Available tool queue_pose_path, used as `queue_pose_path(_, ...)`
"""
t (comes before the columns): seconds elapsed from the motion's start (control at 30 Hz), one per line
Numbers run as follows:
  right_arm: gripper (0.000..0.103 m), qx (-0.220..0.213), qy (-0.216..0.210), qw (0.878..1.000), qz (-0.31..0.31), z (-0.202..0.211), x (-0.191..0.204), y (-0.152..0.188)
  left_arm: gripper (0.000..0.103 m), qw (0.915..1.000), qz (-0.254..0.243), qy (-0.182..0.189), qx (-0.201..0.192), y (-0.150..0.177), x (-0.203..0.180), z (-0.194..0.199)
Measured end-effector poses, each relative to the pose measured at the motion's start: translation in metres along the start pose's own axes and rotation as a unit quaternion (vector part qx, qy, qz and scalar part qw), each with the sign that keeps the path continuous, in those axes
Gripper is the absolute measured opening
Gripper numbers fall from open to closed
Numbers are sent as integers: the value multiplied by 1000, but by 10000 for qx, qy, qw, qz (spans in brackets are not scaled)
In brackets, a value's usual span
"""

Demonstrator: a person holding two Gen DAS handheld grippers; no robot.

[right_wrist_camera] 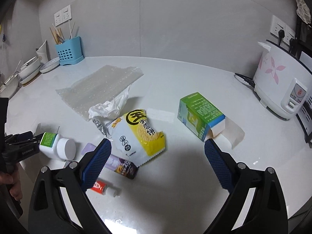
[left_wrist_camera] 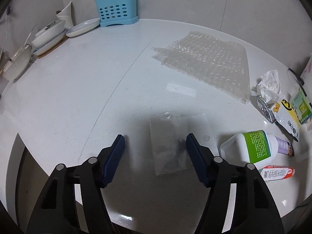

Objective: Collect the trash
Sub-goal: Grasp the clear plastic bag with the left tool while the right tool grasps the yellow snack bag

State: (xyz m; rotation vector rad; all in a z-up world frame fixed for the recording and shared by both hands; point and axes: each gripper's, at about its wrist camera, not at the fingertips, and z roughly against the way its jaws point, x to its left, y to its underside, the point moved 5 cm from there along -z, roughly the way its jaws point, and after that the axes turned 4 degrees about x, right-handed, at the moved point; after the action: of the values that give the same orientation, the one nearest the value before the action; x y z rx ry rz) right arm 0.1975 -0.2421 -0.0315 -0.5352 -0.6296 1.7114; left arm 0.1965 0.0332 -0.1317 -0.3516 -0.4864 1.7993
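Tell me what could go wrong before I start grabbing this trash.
The clear plastic bag between the left gripper's open jaws lies flat on the counter, so it may slip rather than lift. The snack wrapper in front of the right gripper overlaps a purple packet, which may drag along. The green box lies open.

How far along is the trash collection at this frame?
Nothing looks collected yet, and no bin or bag for it is in view. Both the left gripper and right gripper are open and empty. Still on the counter: bubble wrap, snack bag, green box, bottle, tube, clear plastic sheet between the left fingers.
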Motion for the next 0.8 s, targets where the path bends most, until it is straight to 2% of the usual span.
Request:
queue_pose_path(0.07,92,146,-118,9998,35,-13,1,-8,36,10000,-27,26,11,-1,-3,1)
queue_pose_path(0.13,92,317,-181,9993,88,-26,5,-13,30,10000,-41,20,29,-3,-4,1)
queue_pose_path(0.17,92,418,-181,9989,145,-34,8,-14,22,10000,-58,35,22,-4,-3,1)
queue_pose_path(0.33,92,685,-60,9968,414,-61,22,-16,14,9997,-53,247,5,-8,1,-1)
queue_pose_path(0.5,92,782,-85,9952,581,-77,35,-17,13,9992,-70,394,-53,-9,3,-1)
queue_pose_path(0.67,78,894,-55,9947,511,-81,40,-15,12,9989,-114,436,-111,-10,4,0)
queue_pose_path(0.7,73,922,-75,9946,477,-80,40,-15,12,9988,-122,450,-117,-10,4,0)
queue_pose_path(0.73,63,960,-88,9943,448,-80,40,-15,12,9987,-119,476,-122,-10,4,0)
queue_pose_path(0.8,58,1056,-128,9936,385,-82,42,-14,12,9984,-86,547,-132,-10,7,1)
